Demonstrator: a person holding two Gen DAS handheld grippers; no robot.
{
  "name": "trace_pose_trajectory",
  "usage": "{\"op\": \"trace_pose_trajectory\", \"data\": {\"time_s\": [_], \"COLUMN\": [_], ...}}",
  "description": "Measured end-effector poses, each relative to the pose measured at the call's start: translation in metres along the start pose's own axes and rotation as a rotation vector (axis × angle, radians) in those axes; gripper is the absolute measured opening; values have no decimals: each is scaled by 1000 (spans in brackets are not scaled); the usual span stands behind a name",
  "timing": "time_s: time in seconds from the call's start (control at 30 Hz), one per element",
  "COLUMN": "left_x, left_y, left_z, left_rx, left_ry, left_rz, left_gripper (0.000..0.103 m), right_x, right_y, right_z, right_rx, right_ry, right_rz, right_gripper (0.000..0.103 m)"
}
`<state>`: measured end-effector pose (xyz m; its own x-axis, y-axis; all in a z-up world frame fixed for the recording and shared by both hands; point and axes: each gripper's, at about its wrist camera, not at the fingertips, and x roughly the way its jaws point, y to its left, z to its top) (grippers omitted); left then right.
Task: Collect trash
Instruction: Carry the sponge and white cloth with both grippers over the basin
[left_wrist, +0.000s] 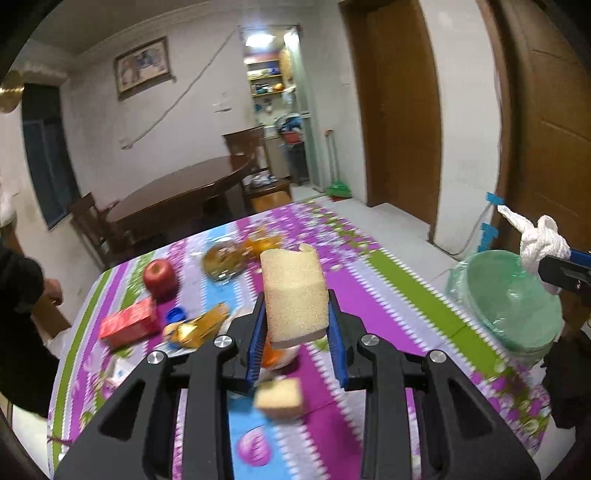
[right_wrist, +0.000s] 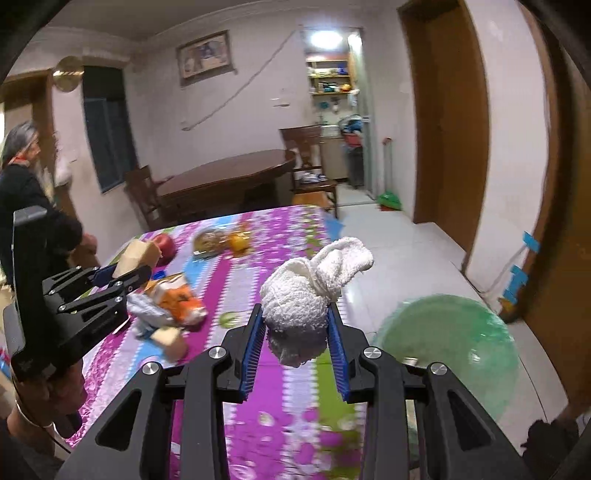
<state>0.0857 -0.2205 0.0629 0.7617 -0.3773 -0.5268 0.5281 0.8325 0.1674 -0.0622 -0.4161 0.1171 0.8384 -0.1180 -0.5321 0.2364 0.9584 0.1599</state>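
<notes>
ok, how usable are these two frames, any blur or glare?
Left wrist: sponge in the left gripper sharp, tabletop clutter and tablecloth motion-smeared. Right wrist: knotted cloth crisp, green bin soft. Both: ceiling lamp blown out, door frames bowed by fisheye.

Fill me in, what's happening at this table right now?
A person is clearing trash with two handheld tongs. The left tongs are shut on a sponge, and the right tongs are shut on a knotted white cloth. Both are lifted above the table. A bin with a green liner stands beside the table, on the right. An apple, a red box and wrappers remain on the table.
</notes>
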Motion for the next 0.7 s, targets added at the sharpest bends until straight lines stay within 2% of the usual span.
{"op": "trace_pose_trajectory", "data": {"time_s": [0.37, 0.7], "left_x": [30, 56], "left_y": [-86, -152], "left_z": [30, 38], "left_rx": [121, 218], "left_ry": [-7, 14], "left_rz": [-104, -165], "left_gripper": [29, 29], "right_x": [-24, -21], "right_y": [-107, -181], "right_z": [11, -3], "right_rx": [80, 141], "right_ry": [20, 91], "right_rz": [-166, -273], "right_gripper": [35, 35]}}
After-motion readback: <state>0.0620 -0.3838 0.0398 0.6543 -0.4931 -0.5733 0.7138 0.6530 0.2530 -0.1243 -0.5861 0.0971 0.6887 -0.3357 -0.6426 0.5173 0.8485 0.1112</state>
